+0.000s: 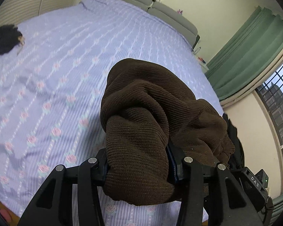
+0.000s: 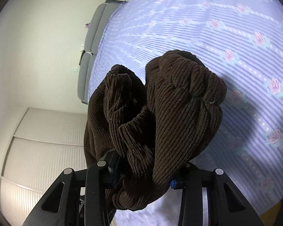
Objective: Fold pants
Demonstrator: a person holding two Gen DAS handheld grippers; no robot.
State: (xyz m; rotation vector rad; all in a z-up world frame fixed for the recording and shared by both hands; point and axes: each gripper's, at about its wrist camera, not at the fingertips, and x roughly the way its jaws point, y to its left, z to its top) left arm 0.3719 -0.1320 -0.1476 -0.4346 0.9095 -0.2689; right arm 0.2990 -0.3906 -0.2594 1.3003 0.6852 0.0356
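Holding brown corduroy pants [image 1: 141, 131] bunched up above the bed [image 1: 66, 75], left gripper [image 1: 137, 162] fingers clamped on a wad of fabric, right gripper [image 2: 141, 177] fingers pinching another bunch, lilac rose-print bedspread underneath

A bed [image 1: 84, 60] with a lilac rose-patterned cover meets a grey headboard [image 1: 160, 13]. Green curtains [image 1: 254, 56] flank a barred window [image 1: 279, 113]; walls are cream.
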